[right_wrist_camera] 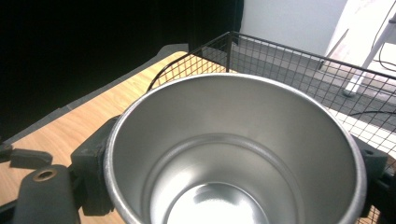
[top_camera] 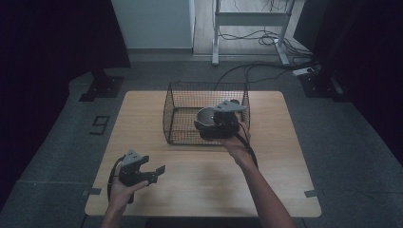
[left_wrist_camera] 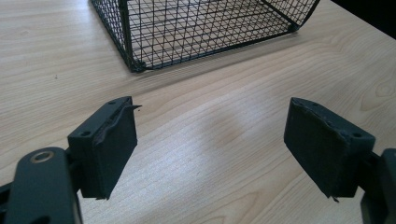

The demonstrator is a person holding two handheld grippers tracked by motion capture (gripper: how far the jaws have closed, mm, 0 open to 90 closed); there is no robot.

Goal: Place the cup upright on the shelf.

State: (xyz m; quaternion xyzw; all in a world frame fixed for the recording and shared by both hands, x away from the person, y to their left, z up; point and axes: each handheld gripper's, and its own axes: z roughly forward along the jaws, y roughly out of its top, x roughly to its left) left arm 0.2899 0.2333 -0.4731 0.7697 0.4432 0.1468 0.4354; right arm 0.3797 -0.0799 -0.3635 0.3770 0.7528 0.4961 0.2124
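A light wooden table [top_camera: 199, 185] stands on grey floor [top_camera: 342, 142], with dark curtains at both sides. Behind it, a white metal frame [top_camera: 249, 19] stands among loose black cables [top_camera: 266, 38], beside a pale wall panel [top_camera: 152, 23]. A dark stand foot [top_camera: 102, 88] sits at the table's far left.

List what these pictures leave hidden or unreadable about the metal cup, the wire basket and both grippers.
- Metal cup: in the right gripper view its outside and base are cut off by the bottom edge.
- Right gripper: in the high view its jaws are hidden behind its own body and the cup.
- Wire basket: in the left gripper view its top is cut off by the upper edge.
- Left gripper: jaws open; its body lies outside that view.
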